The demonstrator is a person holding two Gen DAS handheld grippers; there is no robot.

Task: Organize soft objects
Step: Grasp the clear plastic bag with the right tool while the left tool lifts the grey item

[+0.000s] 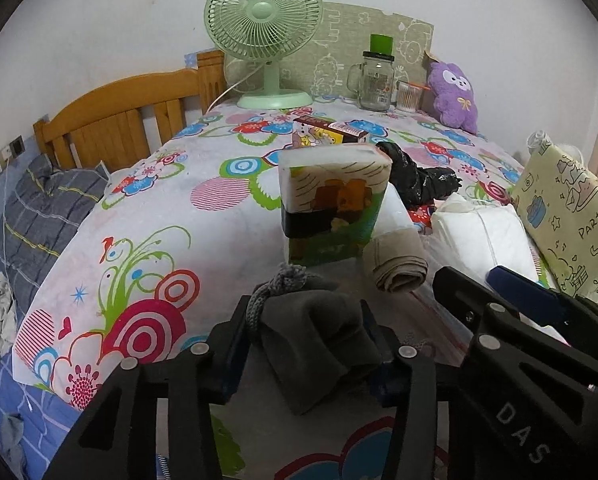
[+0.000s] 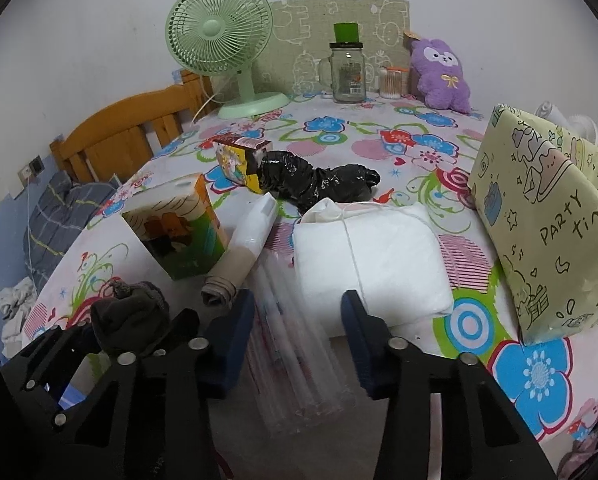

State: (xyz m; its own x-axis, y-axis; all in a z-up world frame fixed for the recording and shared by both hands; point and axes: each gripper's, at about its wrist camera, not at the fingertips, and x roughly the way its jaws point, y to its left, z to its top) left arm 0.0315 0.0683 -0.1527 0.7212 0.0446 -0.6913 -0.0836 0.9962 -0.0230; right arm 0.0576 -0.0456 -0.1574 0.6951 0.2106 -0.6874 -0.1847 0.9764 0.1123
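A dark grey knit cloth (image 1: 319, 336) lies at the near edge of the flowered table cover (image 1: 159, 208). My left gripper (image 1: 305, 344) is shut on it, one pad pressing each side. In the right wrist view the same cloth (image 2: 131, 312) bulges above that gripper at the lower left. My right gripper (image 2: 297, 332) is closed around a clear plastic bag (image 2: 299, 372), which is bunched into long folds between the blue pads. A rolled beige cloth (image 2: 223, 284) and a white tied bundle (image 2: 371, 256) lie just beyond. A purple plush toy (image 2: 443, 76) sits at the back.
A tissue pack (image 1: 331, 208) stands upright behind the grey cloth. Farther back lie a black plastic bag (image 2: 319, 184) and a yellow carton (image 2: 239, 156). A green fan (image 2: 219, 40), glass jar (image 2: 349, 76) and "party time" paper bag (image 2: 547, 232) ring the table. A wooden headboard (image 1: 119, 120) stands left.
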